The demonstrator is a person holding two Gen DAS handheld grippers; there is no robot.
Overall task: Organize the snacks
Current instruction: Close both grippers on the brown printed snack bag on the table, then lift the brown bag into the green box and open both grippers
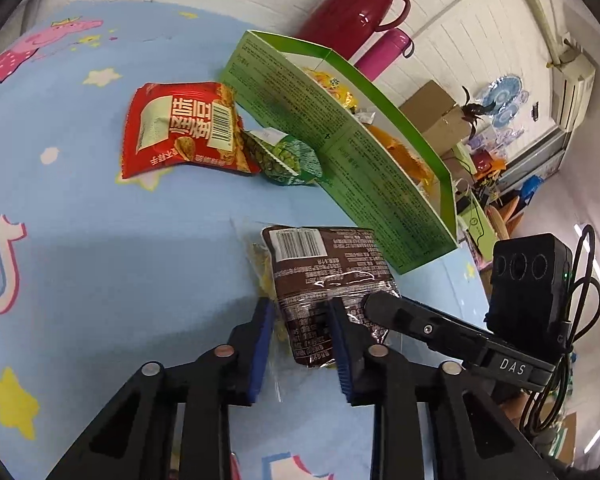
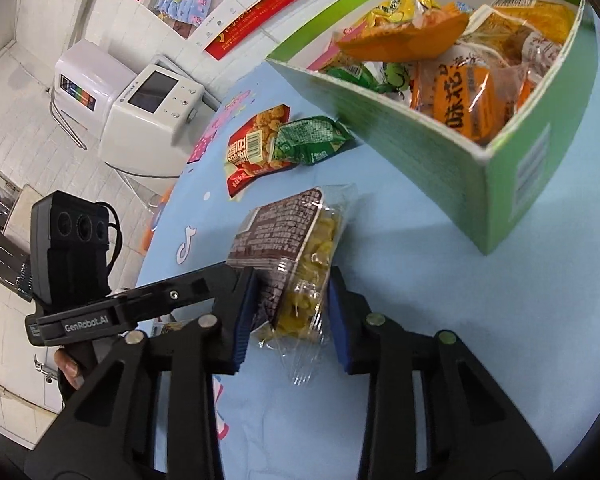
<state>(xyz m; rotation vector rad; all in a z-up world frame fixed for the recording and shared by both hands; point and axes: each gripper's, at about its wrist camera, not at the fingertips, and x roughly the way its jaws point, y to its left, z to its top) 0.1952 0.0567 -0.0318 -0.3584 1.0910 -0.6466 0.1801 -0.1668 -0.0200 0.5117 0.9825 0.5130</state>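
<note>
A brown snack packet (image 1: 320, 268) (image 2: 278, 232) with yellow pieces in clear wrap hangs tilted just above the blue cloth. My right gripper (image 2: 290, 318) is shut on it, one pad on the brown face and one on the clear wrap. My left gripper (image 1: 300, 344) is open around the packet's near end, and its right finger lies over the brown face. A red snack bag (image 1: 184, 128) (image 2: 252, 148) and a green snack bag (image 1: 288, 158) (image 2: 312, 140) lie beside the green box (image 1: 364, 168) (image 2: 516, 184), which holds several orange and yellow packets.
The blue cartoon tablecloth (image 1: 80, 220) (image 2: 420, 300) covers the table. Two red-pink flasks (image 1: 360, 4) stand behind the box. A white machine (image 2: 148, 116) sits on the floor past the table's left edge. Cardboard boxes and clutter (image 1: 444, 116) lie beyond.
</note>
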